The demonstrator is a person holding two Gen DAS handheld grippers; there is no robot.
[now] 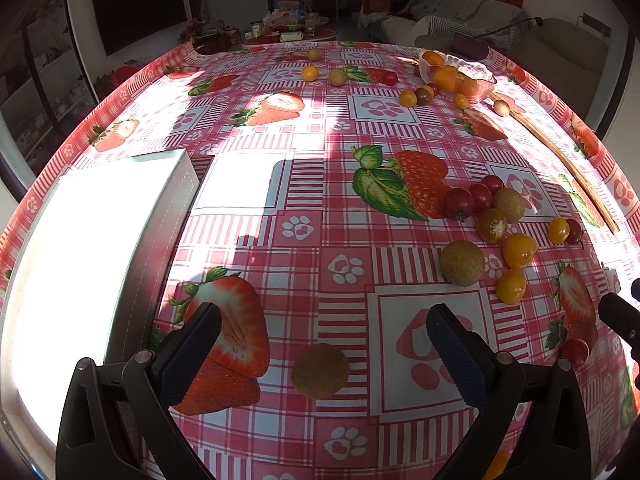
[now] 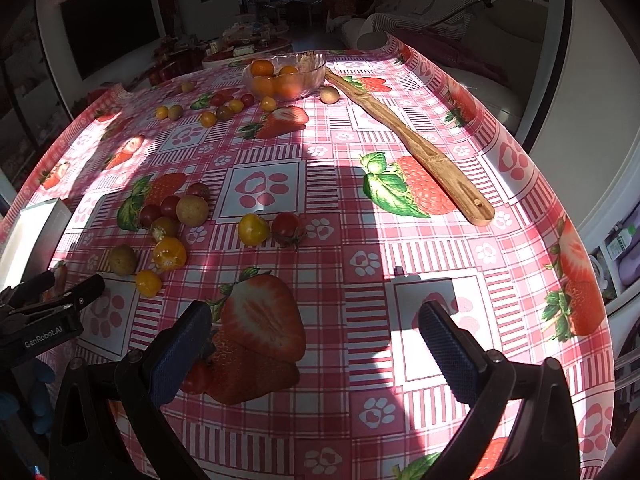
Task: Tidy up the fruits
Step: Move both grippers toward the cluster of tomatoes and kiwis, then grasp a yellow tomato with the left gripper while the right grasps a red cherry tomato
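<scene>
Brown and round, a longan-like fruit (image 1: 320,371) lies on the tablecloth (image 1: 312,152) directly between the spread fingers of the left gripper (image 1: 323,346); nothing is held. The right gripper (image 2: 314,342) is likewise spread wide and empty over bare cloth, with a small red tomato (image 2: 196,378) just beside its left finger.

Remaining fruit is scattered. A near cluster (image 1: 486,210) of red and yellow tomatoes and brown fruits sits ahead and to the right of the left gripper. A second group (image 2: 212,110) lies near the glass bowl (image 2: 286,76) at the far end, which already contains orange fruit. A long wooden tray (image 2: 412,146) runs from beside the bowl toward the right edge. A white box (image 1: 92,264) stands at the left, so overexposed that its contents cannot be judged.

Risks noted:
- Round fruit on slick cloth: an off-centre closing would likely squirt the brown fruit away, possibly toward the near table edge.
- Soft tomatoes may split under a hard pinch.
- Clustered fruits touch one another; reaching for one could nudge its neighbours into rolling.
- Both grippers work close together, so a collision is plausible.
</scene>
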